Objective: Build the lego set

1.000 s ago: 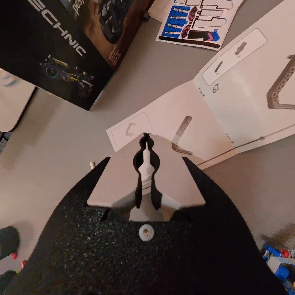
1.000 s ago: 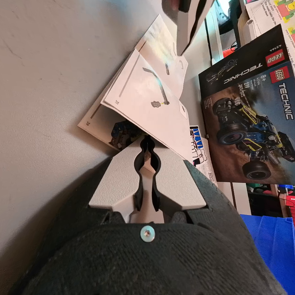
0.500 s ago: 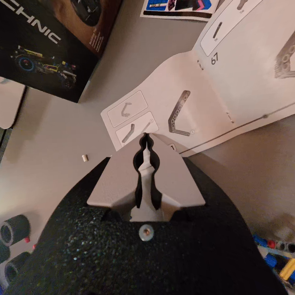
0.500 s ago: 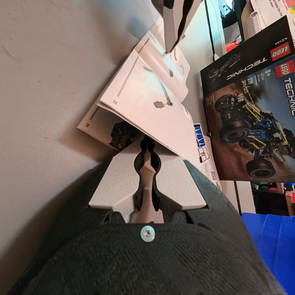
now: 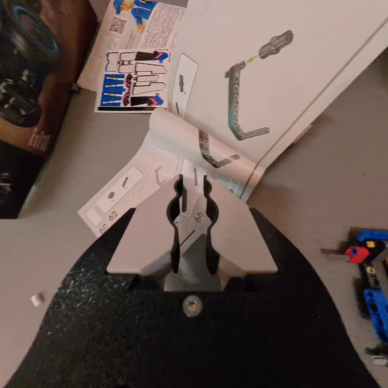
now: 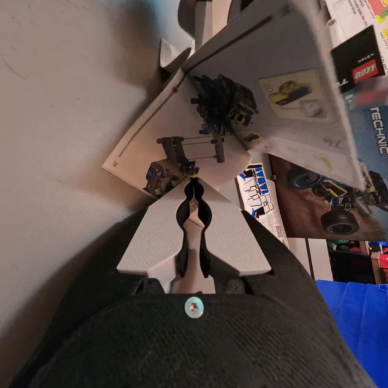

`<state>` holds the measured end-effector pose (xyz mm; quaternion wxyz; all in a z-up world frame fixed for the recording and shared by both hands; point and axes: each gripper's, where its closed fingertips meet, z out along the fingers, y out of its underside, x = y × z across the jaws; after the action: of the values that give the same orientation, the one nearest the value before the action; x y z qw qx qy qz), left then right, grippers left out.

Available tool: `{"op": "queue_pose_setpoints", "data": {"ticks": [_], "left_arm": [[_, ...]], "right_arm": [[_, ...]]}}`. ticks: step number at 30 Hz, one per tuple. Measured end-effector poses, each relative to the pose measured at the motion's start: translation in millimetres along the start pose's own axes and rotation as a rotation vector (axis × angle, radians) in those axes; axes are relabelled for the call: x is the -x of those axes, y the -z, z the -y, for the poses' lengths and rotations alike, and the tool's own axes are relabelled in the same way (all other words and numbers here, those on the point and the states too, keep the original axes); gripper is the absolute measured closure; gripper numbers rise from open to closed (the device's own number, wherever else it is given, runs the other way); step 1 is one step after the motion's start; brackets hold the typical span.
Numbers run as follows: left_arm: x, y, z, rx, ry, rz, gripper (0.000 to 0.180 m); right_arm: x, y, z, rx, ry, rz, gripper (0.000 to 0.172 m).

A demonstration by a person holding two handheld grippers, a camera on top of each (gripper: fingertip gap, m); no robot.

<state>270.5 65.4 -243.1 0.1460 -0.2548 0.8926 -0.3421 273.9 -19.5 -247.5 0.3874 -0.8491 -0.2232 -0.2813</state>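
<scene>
The left tongs (image 5: 193,178) have spread above the booklet (image 5: 262,88); the right tongs (image 6: 194,180) pinch its page.

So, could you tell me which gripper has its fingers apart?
The left gripper: booklet pages show between its fingers, while the right gripper's fingertips meet.

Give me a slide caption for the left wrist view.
Left gripper, jaws apart, over an open instruction booklet beside a sticker sheet.
</scene>
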Motion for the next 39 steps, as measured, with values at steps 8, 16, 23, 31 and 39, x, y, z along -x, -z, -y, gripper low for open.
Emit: {"op": "queue_pose_setpoints", "data": {"ticks": [8, 16, 23, 31, 39], "left_arm": [[-31.5, 23.4, -16.3, 0.034, -0.103, -0.211, 0.102], [-28.6, 17.6, -16.4, 0.036, -0.179, -0.106, 0.167], [-26.8, 33.4, 7.9, -0.03, -0.333, -0.028, 0.18], [-56.5, 27.9, 80.8, -0.208, -1.206, 0.407, 0.172], [-64.4, 61.5, 93.8, -0.354, -0.982, 0.387, 0.131]], "right_arm": [[0.8, 0.1, 0.2, -0.002, 0.008, 0.008, 0.172], [0.7, 0.0, 0.2, -0.002, 0.013, 0.002, 0.172], [0.8, -0.1, 0.2, -0.001, 0.013, 0.003, 0.172], [0.8, 0.0, 0.6, -0.005, 0.018, -0.001, 0.172], [0.9, -0.3, 0.5, 0.0, 0.023, -0.002, 0.172]]}}
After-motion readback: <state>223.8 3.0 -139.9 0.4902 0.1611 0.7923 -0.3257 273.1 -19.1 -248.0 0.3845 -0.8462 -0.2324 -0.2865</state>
